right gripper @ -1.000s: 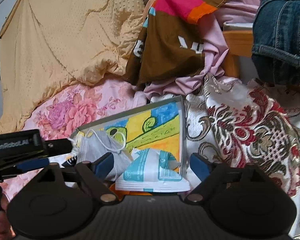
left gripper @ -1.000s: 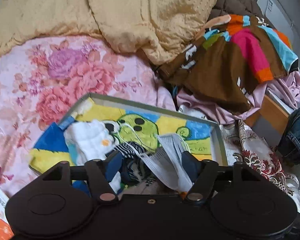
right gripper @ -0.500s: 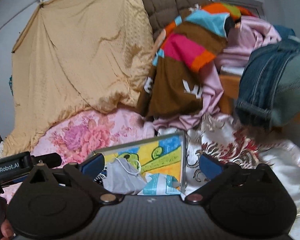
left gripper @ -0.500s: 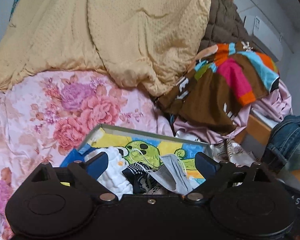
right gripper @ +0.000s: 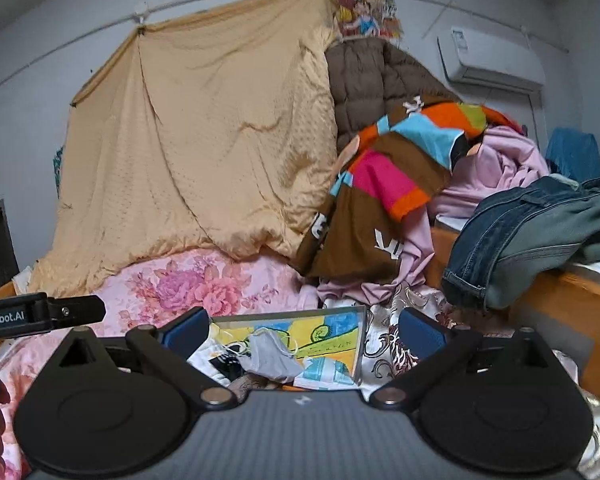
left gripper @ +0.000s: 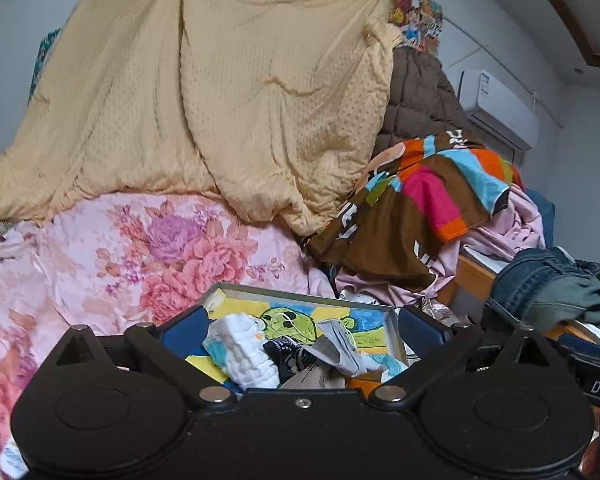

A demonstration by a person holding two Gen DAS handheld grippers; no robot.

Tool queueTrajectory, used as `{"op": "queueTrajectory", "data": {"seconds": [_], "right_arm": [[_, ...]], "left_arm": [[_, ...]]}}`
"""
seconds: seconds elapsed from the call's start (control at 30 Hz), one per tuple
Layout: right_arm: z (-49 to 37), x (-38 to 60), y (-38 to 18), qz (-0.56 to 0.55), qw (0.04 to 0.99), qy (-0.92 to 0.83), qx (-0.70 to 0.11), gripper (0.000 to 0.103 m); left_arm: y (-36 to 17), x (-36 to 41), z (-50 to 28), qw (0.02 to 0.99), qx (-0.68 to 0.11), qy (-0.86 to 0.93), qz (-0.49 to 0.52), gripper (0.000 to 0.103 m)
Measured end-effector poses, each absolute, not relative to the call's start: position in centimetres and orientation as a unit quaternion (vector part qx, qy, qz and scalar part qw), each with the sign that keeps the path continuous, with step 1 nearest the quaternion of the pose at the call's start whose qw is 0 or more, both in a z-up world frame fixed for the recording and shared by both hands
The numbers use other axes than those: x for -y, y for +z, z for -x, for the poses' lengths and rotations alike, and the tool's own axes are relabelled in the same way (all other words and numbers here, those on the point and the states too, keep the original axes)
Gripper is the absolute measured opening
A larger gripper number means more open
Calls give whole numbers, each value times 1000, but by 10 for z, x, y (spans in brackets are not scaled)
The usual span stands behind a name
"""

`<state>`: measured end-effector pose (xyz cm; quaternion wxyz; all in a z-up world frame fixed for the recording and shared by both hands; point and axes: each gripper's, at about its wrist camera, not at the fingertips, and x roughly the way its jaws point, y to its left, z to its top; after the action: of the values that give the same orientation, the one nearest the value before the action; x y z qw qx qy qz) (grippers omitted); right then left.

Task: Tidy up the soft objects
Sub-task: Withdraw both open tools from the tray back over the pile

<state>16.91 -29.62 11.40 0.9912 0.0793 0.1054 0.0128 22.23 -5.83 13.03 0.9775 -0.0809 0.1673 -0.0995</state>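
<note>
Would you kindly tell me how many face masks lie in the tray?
1 for certain: a grey face mask in the tray, beside the white cloth. Others may be hidden under the pile.

The tray's (left gripper: 312,291) near end lay hidden behind the left tongs' (left gripper: 302,326) body; the jeans (right gripper: 540,236) were blurred.

Left tool (left gripper: 302,330): blue fingers spread wide, nothing between them.
Right tool (right gripper: 304,330): fingers wide apart, empty, held level just right of the left.
</note>
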Motion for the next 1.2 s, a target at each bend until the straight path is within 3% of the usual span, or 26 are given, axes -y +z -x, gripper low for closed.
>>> {"op": "queueTrajectory", "data": {"seconds": [0.4, 1.2], "right_arm": [[-87, 261, 100, -26, 996, 32, -79, 103], [-39, 209, 61, 59, 983, 31, -171, 103]], "left_arm": [[119, 33, -140, 981, -142, -117, 63, 102], [57, -6, -76, 974, -167, -150, 14, 102]]}}
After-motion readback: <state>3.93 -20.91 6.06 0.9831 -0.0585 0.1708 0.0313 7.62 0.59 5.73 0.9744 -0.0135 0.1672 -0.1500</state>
